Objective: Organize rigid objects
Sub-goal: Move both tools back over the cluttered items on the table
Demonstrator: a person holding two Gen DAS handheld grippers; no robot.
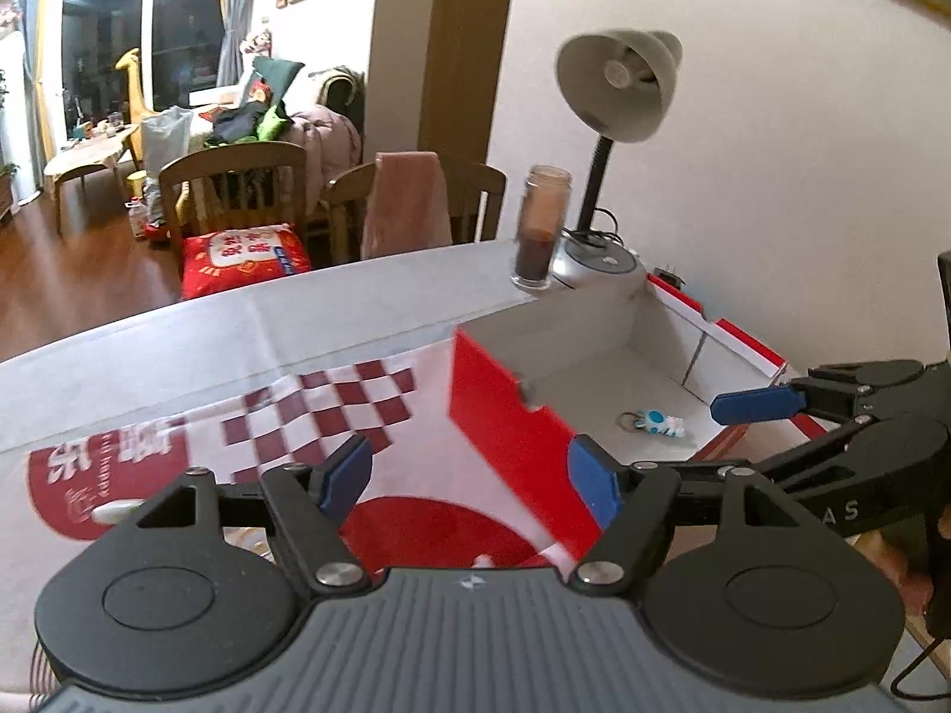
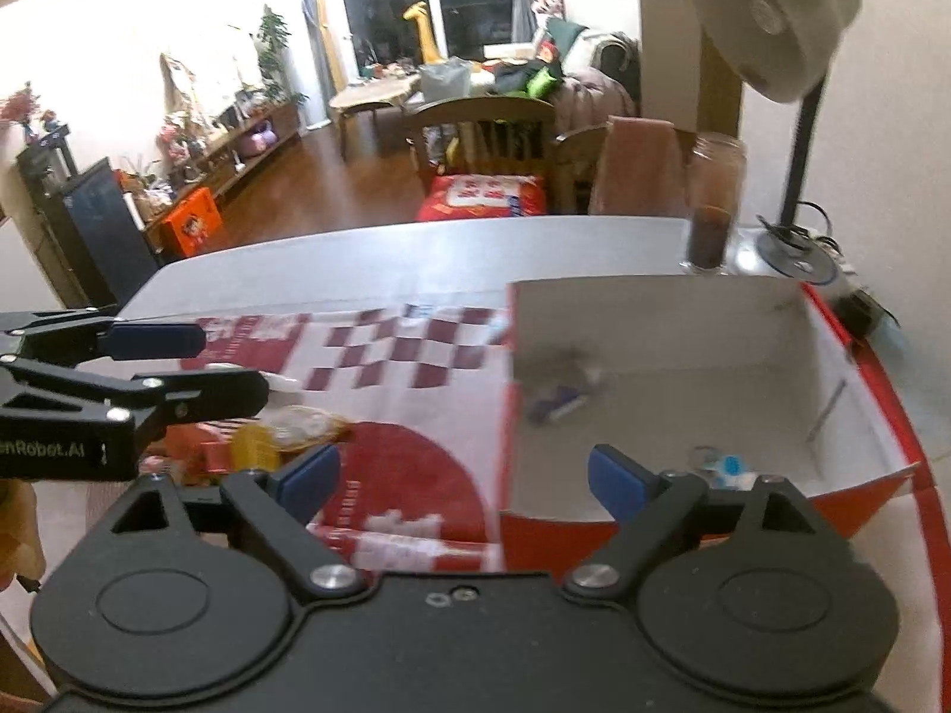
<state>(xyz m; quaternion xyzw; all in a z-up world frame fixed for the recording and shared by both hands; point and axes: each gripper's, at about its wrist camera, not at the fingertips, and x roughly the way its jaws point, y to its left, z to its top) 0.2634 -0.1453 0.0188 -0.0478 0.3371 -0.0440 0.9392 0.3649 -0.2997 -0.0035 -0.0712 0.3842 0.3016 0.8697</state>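
A red cardboard box [image 1: 511, 434] with a white inside stands on the table, also in the right wrist view [image 2: 654, 321]. A small blue-and-white keychain toy [image 1: 654, 423] lies in it [image 2: 728, 469]; a blurred blue-and-white object [image 2: 561, 395] is near its left wall. My left gripper [image 1: 469, 481] is open and empty before the box's near corner. My right gripper [image 2: 463, 478] is open and empty over the box's front edge; it also shows in the left wrist view [image 1: 767, 416]. Loose items, a yellow piece [image 2: 255, 445] and a clear wrapper [image 2: 303, 425], lie left of the box.
A red-and-white checked mat [image 1: 321, 410] covers the table. A glass jar with dark contents [image 1: 538, 226] and a grey desk lamp [image 1: 612, 89] stand behind the box by the wall. Wooden chairs [image 1: 238, 190] stand at the far table edge.
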